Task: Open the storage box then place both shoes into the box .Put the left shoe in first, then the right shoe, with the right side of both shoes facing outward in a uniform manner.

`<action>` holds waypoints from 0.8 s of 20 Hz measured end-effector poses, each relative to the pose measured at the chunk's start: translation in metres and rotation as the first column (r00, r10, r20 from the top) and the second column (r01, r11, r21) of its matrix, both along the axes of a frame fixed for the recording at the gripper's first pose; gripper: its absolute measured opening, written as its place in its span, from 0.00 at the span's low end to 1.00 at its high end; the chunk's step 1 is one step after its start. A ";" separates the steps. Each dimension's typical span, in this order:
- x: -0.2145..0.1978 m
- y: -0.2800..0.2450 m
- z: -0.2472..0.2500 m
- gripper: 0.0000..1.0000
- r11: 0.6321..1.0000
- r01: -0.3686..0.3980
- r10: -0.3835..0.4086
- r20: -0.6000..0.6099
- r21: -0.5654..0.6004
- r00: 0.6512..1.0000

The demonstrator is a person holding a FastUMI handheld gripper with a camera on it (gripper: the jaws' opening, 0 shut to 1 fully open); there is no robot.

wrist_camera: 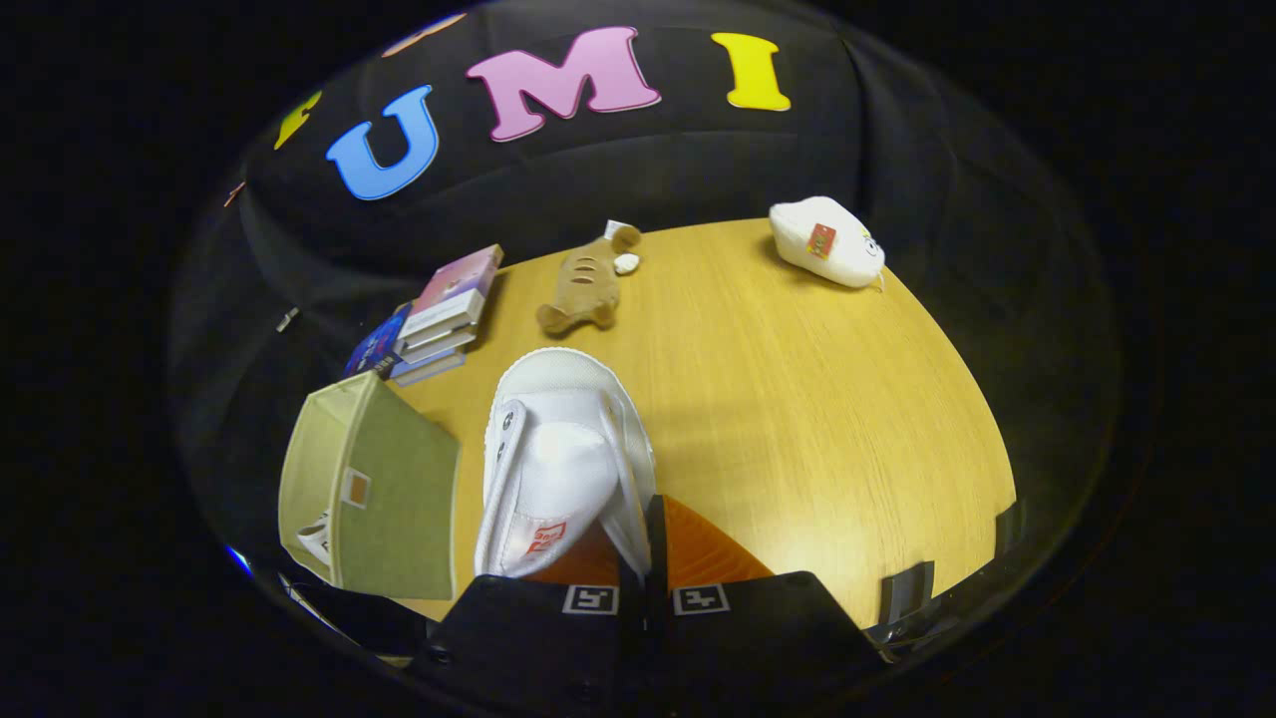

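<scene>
With one white shoe (317,538) already visible in the green fabric storage box (399,499), you are judged to be carrying the second. Your claw (643,558) is pressed nearly together, pinching the collar of the white canvas shoe (558,449), whose toe points away beyond the fingers. The box stands just beside it, toward the stack of books (439,319), above the wooden desk (797,419). Next, swing over the opening, matching orientation.

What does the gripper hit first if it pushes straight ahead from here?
Nothing new: the gripper is already shut on the white shoe, which would just be carried forward. Beyond its toe, the brown plush fish looks first in line, though depth is unclear.
</scene>
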State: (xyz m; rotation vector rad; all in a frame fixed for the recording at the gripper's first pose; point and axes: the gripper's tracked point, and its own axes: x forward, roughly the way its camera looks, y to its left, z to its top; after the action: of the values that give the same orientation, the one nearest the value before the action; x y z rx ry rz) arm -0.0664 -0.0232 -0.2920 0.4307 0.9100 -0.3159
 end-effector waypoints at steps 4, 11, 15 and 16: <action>0.045 0.059 0.042 0.05 0.998 -0.052 0.049 0.064 0.042 0.997; 0.090 0.158 0.060 0.05 0.992 -0.101 0.099 0.026 0.072 0.995; 0.106 0.211 0.043 0.05 0.986 -0.105 0.110 -0.026 0.128 0.994; 0.107 0.221 0.038 0.05 0.985 -0.104 0.111 -0.042 0.136 0.993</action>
State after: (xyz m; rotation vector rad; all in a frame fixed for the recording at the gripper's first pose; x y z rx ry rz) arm 0.0411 0.1982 -0.2543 0.4971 1.0023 -0.1673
